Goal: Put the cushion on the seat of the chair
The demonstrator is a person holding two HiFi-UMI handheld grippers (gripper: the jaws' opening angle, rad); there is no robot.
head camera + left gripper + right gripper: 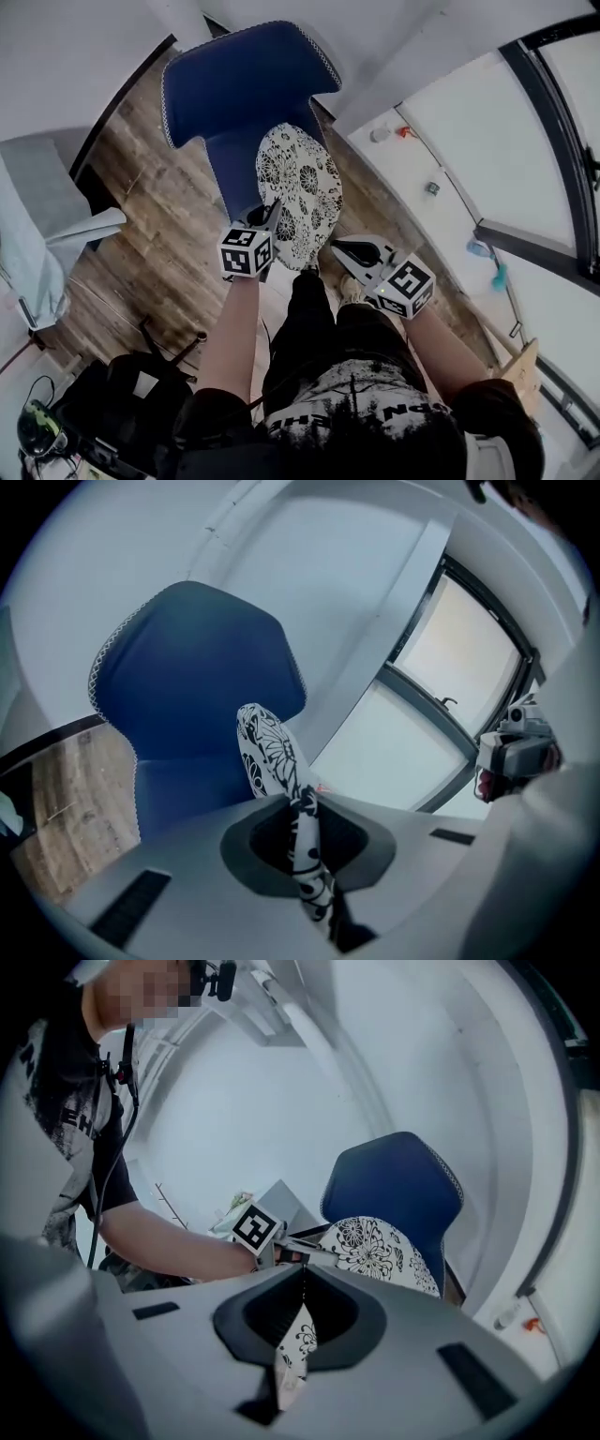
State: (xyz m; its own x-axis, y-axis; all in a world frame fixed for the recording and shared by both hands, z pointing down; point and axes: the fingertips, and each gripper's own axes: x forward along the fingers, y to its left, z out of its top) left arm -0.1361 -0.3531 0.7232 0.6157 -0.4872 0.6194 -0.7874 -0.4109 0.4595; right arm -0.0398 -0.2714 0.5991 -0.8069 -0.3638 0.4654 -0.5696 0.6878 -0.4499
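Observation:
A white cushion [300, 192] with black flower print hangs upright over the front of the seat of the blue chair [244, 84]. My left gripper [273, 216] is shut on its left edge. My right gripper [337, 249] is shut on its lower right corner. In the left gripper view the cushion [267, 752] runs edge-on out of the left gripper [302, 804], with the blue chair [197, 686] behind it. In the right gripper view a corner of the cushion [375, 1246] is pinched in the right gripper [301, 1281]. The chair [403, 1185] and the left gripper's marker cube [258, 1227] stand beyond it.
The chair stands on a wooden floor [159, 234] against a white wall. A grey seat [56, 202] is at the left and a black bag [131, 398] at the lower left. A dark window frame [534, 239] and white sill run along the right.

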